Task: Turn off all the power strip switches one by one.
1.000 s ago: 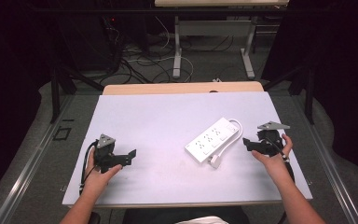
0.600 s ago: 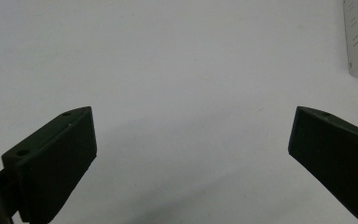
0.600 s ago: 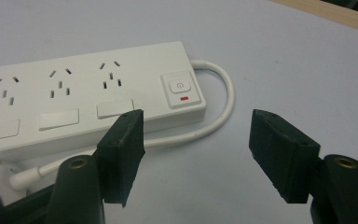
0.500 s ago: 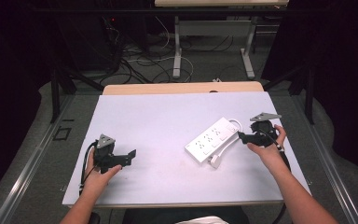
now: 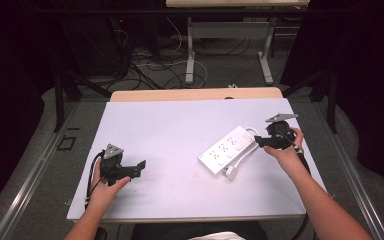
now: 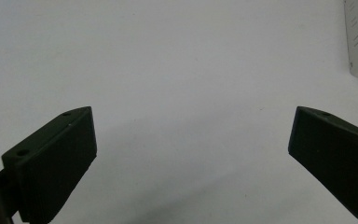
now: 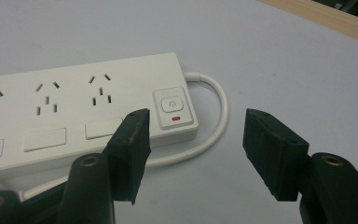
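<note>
- Right gripper view: right gripper [image 7: 193, 154], jaws apart, straddles the switch end of the white plastic power strip [image 7: 74, 112] on the pale grey table [image 7: 284, 56].
- Left gripper [image 6: 191, 163] hangs empty, jaws wide.
- Risk: the curled white cable [image 7: 216, 126], probably loose, could snag a jaw.

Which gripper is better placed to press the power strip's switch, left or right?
Right, probably. The right gripper hangs open beside the end of the white plastic power strip that carries the white rocker switch. The left gripper sits open over bare table, well away from the strip.
</note>
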### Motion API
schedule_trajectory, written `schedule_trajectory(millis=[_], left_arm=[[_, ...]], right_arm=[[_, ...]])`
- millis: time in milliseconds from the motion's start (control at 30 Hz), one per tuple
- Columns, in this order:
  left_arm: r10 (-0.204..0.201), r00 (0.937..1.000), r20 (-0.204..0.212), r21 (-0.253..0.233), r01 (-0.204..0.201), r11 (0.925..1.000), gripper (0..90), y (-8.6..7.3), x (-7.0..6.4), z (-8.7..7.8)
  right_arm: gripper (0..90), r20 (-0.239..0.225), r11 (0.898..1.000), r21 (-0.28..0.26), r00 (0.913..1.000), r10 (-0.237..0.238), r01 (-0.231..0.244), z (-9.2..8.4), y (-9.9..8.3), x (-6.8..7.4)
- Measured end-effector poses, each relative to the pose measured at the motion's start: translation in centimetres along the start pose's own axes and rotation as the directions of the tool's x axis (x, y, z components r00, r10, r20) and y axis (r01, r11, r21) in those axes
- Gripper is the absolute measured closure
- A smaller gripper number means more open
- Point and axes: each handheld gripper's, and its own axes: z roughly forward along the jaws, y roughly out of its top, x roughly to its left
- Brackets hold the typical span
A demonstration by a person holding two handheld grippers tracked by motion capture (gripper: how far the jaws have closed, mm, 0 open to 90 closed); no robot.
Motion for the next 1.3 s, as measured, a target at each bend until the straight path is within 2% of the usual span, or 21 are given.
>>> schedule_trajectory(millis=[200, 600, 767, 800, 900, 1033, 1067, 1100, 1200, 1300], left_arm=[[0.000, 1.0000, 0.001, -0.001, 0.000, 1.0000, 0.8, 0.0, 0.0, 0.0], [0.001, 1.0000, 0.000, -0.008, -0.001, 1.0000, 0.8, 0.0, 0.0, 0.1], [0.002, 1.0000, 0.001, -0.007, -0.002, 1.0000, 0.8, 0.0, 0.0, 0.1], [0.000, 1.0000, -0.002, -0.003, 0.000, 1.0000, 0.8, 0.0, 0.0, 0.1], [0.002, 1.0000, -0.001, -0.002, -0.002, 1.0000, 0.8, 0.0, 0.0, 0.1], [0.004, 1.0000, -0.001, -0.001, -0.004, 1.0000, 0.8, 0.0, 0.0, 0.1], [0.001, 1.0000, -0.001, 0.000, -0.001, 1.0000, 0.8, -0.1, 0.0, 0.1], [0.001, 1.0000, -0.001, 0.000, -0.001, 1.0000, 0.8, -0.1, 0.0, 0.1], [0.001, 1.0000, -0.001, 0.001, -0.001, 1.0000, 0.8, -0.1, 0.1, 0.1], [0.001, 1.0000, 0.001, -0.001, -0.001, 1.0000, 0.8, -0.1, 0.1, 0.1]], right_arm=[[45.8, -0.004, 1.000, 0.018, 0.9997, 0.024, -0.024, 0.8, 1.0, -0.6], [48.5, 0.020, 0.999, 0.040, 0.9998, 0.004, -0.005, 1.8, 2.7, -0.8], [49.2, 0.018, 0.998, 0.048, 0.9991, 0.039, -0.040, 2.3, 3.0, -1.1], [53.3, 0.015, 0.997, 0.052, 0.9985, 0.052, -0.053, 2.6, 3.1, -1.2], [56.7, 0.013, 0.997, 0.056, 0.9983, 0.058, -0.058, 3.0, 3.2, -1.3], [62.3, 0.006, 0.996, 0.070, 0.9987, 0.050, -0.050, 3.7, 3.2, -1.4], [65.5, 0.007, 0.996, 0.081, 0.9996, 0.029, -0.029, 4.0, 3.1, -1.4], [65.5, 0.007, 0.996, 0.081, 0.9996, 0.029, -0.029, 4.0, 3.1, -1.4], [71.3, -0.024, 0.995, 0.094, 0.9991, 0.035, -0.032, 4.5, 3.1, -1.1], [72.0, -0.033, 0.994, 0.106, 0.9994, 0.005, -0.002, 4.9, 3.2, -0.9]])
